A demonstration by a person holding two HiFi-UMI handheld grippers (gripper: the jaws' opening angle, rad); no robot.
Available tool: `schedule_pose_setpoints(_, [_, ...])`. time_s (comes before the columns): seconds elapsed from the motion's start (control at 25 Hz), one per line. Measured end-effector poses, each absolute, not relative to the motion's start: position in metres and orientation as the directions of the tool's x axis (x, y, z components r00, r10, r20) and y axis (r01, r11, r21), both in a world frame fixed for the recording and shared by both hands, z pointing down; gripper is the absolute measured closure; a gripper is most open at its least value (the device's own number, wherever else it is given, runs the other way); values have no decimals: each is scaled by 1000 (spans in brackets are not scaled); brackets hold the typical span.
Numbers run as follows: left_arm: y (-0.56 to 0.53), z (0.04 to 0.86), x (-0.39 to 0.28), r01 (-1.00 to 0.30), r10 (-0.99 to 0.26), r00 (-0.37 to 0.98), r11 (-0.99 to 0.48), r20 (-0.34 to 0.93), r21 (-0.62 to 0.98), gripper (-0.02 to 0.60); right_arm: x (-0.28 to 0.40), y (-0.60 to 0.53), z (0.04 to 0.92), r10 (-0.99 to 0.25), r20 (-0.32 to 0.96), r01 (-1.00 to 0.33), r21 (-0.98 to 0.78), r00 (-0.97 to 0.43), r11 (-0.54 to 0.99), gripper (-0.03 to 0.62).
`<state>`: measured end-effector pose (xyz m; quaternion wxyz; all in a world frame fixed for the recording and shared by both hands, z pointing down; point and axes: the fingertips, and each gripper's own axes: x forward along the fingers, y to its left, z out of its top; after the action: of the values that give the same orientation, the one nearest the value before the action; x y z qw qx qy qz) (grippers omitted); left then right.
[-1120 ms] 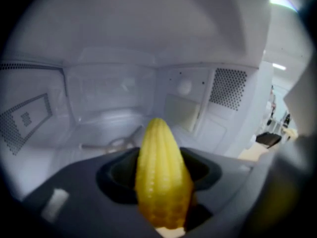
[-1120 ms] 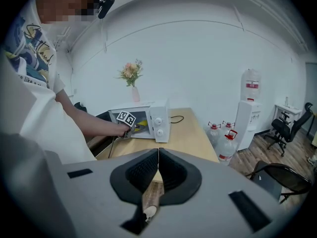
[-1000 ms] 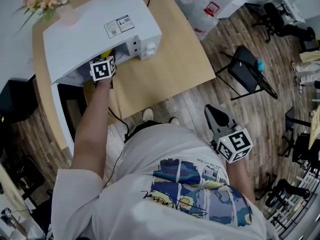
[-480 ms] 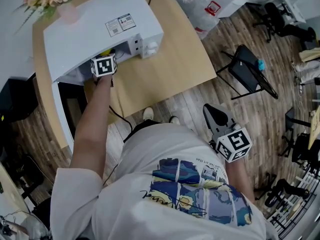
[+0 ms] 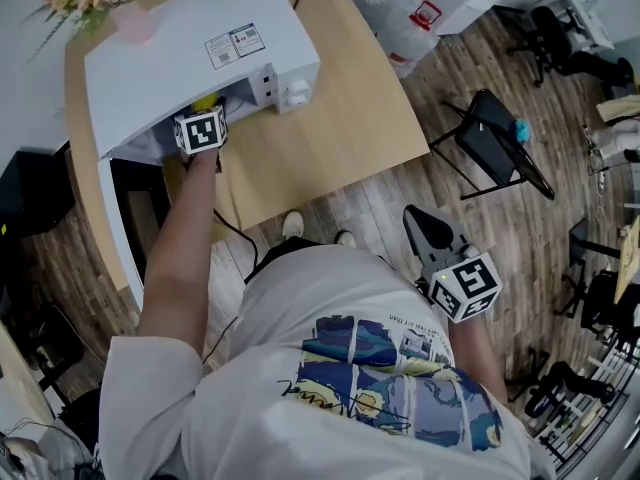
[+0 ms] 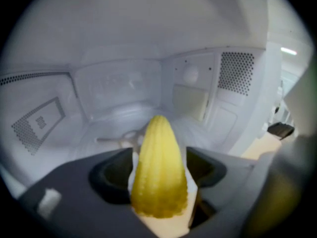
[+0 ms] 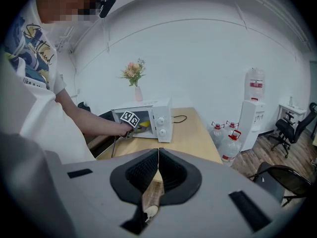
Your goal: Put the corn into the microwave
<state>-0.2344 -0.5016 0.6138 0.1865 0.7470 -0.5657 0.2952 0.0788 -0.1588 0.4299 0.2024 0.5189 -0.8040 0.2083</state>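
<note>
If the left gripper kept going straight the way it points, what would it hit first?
Probably the white microwave floor, though depth is unclear. The jaws of the left gripper have just been opening, with the corn between them.

Yellow corn [image 6: 158, 172] inside open white microwave [image 5: 180, 63]

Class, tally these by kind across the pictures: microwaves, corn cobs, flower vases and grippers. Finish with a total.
Microwave: 1
Corn: 1
Flower vase: 1
Gripper: 2 (left gripper, jaws just opened further, corn between them; right gripper, shut, empty)
Total: 5
</note>
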Motion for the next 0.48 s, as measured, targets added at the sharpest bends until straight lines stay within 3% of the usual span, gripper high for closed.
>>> schedule_pose_setpoints(0.48, [-464, 601, -241, -977, -765, 124, -206, 631, -58, 230, 102, -150, 428, -720, 527, -882, -138, -451, 451, 582])
